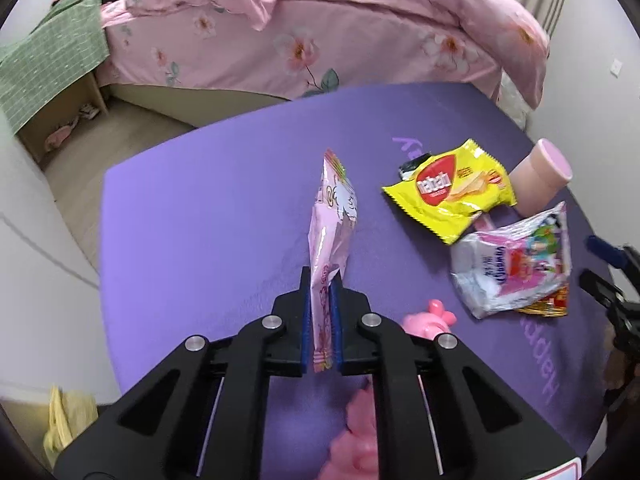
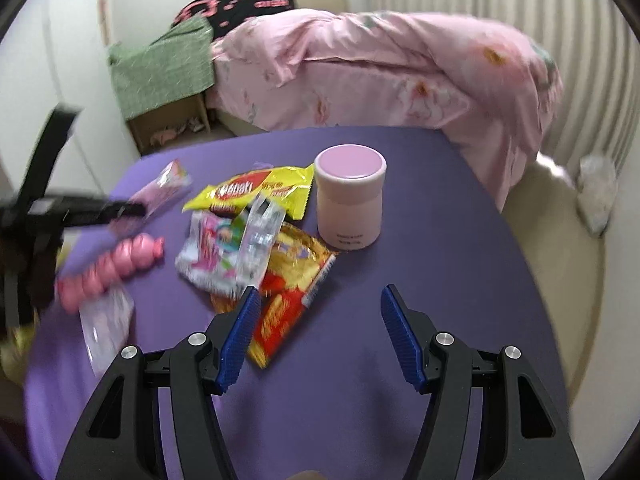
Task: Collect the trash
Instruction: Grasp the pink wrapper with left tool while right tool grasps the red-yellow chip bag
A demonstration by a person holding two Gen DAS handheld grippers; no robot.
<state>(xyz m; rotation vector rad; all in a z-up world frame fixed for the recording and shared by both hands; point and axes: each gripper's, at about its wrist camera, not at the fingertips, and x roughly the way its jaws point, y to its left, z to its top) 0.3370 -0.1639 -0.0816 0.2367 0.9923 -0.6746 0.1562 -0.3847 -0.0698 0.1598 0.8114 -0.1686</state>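
Note:
My left gripper is shut on a pink snack wrapper, which stands edge-up between the blue pads over the purple table. The same wrapper shows blurred at the left of the right wrist view, in the left gripper. A yellow wafer wrapper, a white and pink wrapper and a red and gold wrapper lie on the table. My right gripper is open above the table, its left pad over the red and gold wrapper's edge.
A pink lidded jar stands behind the wrappers. A pink ribbed toy and a clear packet lie at the table's left. A bed with a pink quilt is beyond, and a yellow bag sits on the floor.

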